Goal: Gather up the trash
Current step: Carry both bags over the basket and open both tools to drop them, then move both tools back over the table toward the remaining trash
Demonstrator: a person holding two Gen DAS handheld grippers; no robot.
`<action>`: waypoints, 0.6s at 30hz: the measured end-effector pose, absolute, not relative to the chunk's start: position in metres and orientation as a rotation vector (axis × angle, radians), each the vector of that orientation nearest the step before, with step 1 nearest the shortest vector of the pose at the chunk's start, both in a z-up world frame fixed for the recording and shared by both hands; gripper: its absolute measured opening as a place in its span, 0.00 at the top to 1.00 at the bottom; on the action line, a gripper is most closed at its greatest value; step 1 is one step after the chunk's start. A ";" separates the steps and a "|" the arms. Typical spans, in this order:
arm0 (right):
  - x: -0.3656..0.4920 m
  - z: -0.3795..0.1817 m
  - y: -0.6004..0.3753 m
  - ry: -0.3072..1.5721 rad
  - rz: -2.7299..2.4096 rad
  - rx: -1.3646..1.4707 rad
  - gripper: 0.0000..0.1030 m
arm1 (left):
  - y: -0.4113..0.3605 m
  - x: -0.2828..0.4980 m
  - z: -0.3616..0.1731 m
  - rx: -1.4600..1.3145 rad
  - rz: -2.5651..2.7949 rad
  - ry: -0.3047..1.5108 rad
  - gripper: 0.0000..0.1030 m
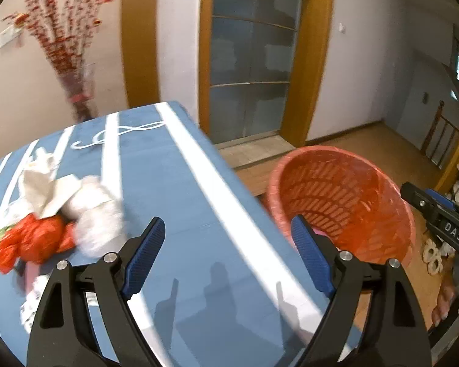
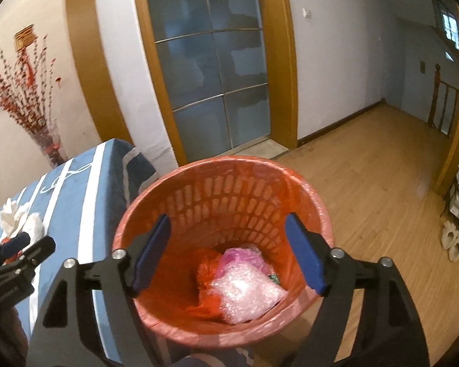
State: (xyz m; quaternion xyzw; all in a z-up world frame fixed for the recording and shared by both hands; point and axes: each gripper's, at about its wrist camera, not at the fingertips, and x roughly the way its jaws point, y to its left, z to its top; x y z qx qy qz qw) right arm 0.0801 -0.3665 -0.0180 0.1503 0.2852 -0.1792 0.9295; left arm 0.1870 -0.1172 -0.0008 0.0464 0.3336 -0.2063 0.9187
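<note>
A red plastic basket [image 2: 290,180] with a red liner stands on the floor beside the table. Inside it lie clear bubble wrap [image 2: 244,293], a pink bag [image 2: 238,257] and a red bag [image 2: 206,270]. My right gripper [image 2: 228,238] hangs open over the basket's mouth with nothing between its pads. On the blue striped tablecloth [image 1: 174,183] a heap of trash rests at the left: white crumpled paper [image 1: 61,192], a white wad [image 1: 98,217] and a red plastic bag [image 1: 30,241]. My left gripper [image 1: 226,238] is open above the table's edge, empty, to the right of the heap.
The basket [image 1: 367,198] sits just off the table's right edge. A vase of red branches [image 1: 76,91] stands behind the table against the wall. A glass sliding door [image 2: 211,70] is ahead, and white items [image 2: 456,238] lie by a shelf at the right.
</note>
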 end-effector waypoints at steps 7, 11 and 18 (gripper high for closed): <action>0.079 -0.007 -0.321 0.588 -0.290 0.251 0.20 | -0.061 0.182 0.001 0.054 -0.327 0.673 0.19; 0.082 -0.002 -0.288 0.596 -0.220 0.223 0.19 | -0.023 0.179 0.002 0.020 -0.248 0.662 0.18; 0.094 0.003 -0.219 0.619 -0.079 0.190 0.19 | 0.048 0.174 0.007 -0.024 -0.099 0.624 0.18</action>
